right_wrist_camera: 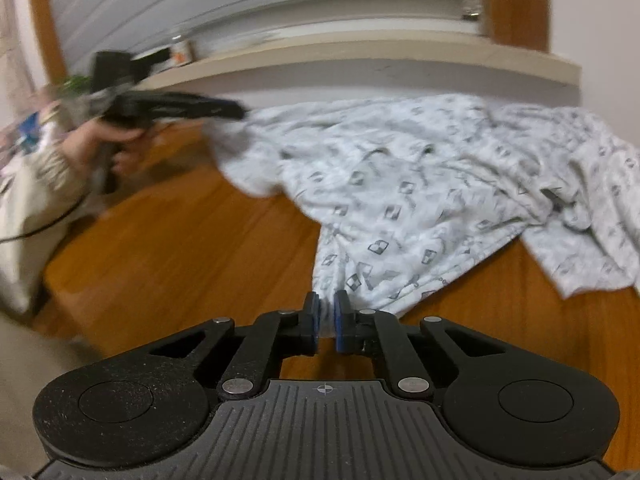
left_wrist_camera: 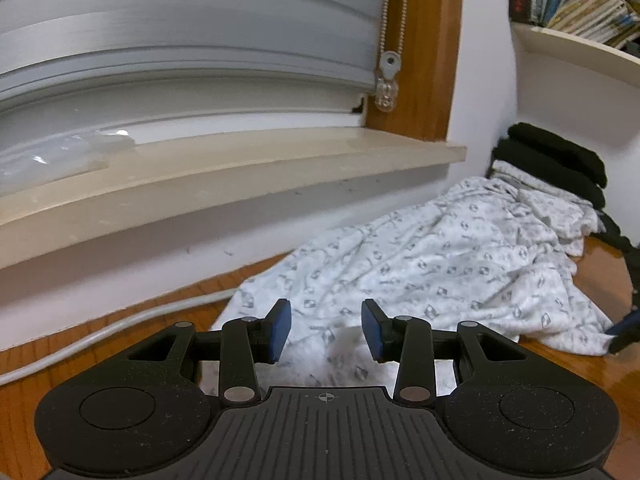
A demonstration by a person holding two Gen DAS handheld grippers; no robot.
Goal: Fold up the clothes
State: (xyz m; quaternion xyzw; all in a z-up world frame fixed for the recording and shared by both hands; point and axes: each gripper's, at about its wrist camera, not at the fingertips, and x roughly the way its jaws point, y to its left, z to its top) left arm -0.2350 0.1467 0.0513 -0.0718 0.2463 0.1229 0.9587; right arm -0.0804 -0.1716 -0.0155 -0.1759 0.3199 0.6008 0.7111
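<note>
Garment (right_wrist_camera: 432,184), white patterned, crumpled on wooden table (right_wrist_camera: 180,248), spreading 12 to 3 o'clock. Right gripper (right_wrist_camera: 327,316) clenched on its near hem. Left gripper (left_wrist_camera: 326,330) released, fingers spread, cloth beneath and between them, contact unclear.

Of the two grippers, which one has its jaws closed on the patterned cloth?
The right gripper: its jaws pinch an edge of the patterned cloth. The left gripper differs: its jaws stand apart above the cloth, gripping nothing.
</note>
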